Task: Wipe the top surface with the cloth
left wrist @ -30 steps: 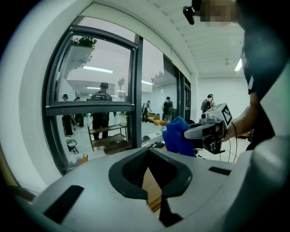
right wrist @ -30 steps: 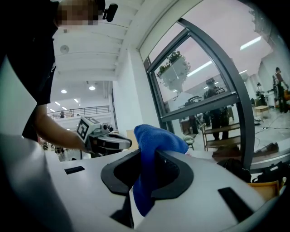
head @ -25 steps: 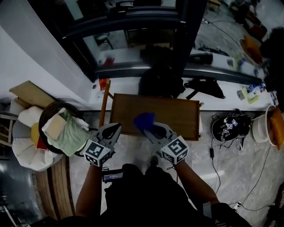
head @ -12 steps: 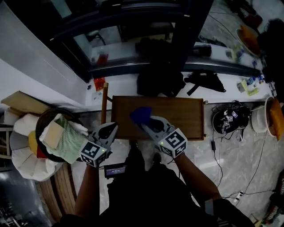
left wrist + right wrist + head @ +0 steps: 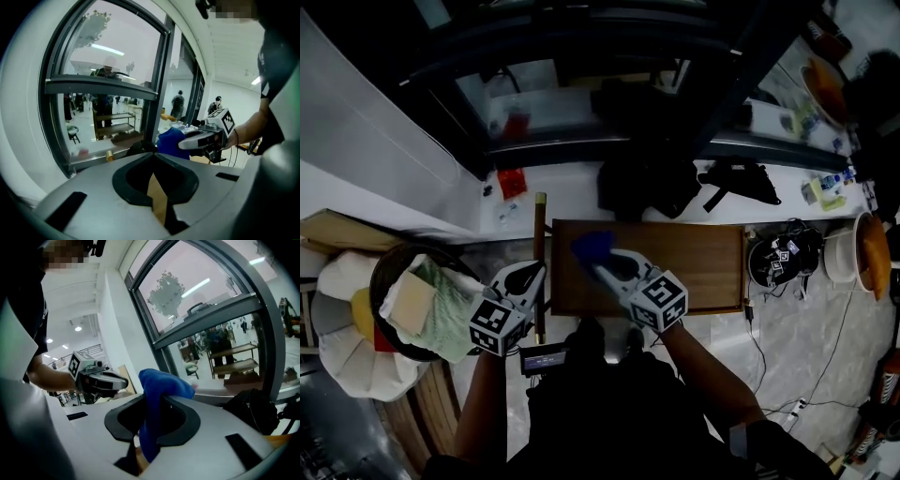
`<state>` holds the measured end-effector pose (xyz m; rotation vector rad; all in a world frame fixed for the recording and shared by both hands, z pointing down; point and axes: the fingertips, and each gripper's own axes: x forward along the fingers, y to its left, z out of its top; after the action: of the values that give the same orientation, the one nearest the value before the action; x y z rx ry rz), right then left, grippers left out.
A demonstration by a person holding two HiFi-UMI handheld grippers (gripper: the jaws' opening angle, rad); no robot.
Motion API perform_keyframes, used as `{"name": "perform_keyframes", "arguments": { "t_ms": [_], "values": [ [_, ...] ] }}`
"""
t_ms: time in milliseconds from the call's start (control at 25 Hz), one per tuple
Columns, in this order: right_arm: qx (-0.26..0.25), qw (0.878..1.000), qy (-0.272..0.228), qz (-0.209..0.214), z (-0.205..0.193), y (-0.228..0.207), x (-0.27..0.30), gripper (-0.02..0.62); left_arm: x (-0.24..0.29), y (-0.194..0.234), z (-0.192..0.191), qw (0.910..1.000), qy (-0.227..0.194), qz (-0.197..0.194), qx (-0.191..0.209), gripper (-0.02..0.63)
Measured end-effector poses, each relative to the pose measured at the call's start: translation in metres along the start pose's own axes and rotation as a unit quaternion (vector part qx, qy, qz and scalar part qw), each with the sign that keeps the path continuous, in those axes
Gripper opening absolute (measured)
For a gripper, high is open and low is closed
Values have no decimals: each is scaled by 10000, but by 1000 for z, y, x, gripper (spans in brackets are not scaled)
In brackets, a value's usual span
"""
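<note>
Cloth clamped bunched in right gripper over table left end, apparently poised to wipe; left gripper closed on nothing, idle beside table's left edge.

The head view looks steeply down onto the wooden surface. Both gripper views sit close behind their jaws, facing the window; all share the right gripper.

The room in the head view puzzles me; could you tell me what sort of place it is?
Probably an indoor lab or workshop hall: a large framed window, marker-tagged gear on the stone floor, bags along the sill.
</note>
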<state>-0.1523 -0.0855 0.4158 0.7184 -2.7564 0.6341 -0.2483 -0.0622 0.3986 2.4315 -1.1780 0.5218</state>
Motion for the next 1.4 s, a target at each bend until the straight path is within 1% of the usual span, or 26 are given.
{"name": "perform_keyframes", "arguments": {
  "t_ms": [200,480,640,840,1040,1320,1400],
  "values": [
    [344,9985,360,-233,-24,-18,51,69,21,27,-14,9994,320,-25,-126,11],
    [777,9926,806,-466,-68,-49,114,69,64,45,-47,9960,833,-89,-313,11],
    [954,9873,1152,-532,-102,-66,148,69,75,57,-53,9946,983,-30,-326,11],
    [1143,9779,1619,-667,-137,-85,174,69,84,63,-58,9938,1033,-4,-411,11],
    [1134,9708,2001,-677,-158,-91,191,69,96,57,-62,9934,1050,-68,-449,11],
    [647,9684,2298,-726,-159,-97,196,69,109,50,-61,9923,1125,-121,-509,11],
    [684,9671,2344,-711,-162,-96,195,69,112,48,-61,9922,1143,-122,-480,11]
  ]
}}
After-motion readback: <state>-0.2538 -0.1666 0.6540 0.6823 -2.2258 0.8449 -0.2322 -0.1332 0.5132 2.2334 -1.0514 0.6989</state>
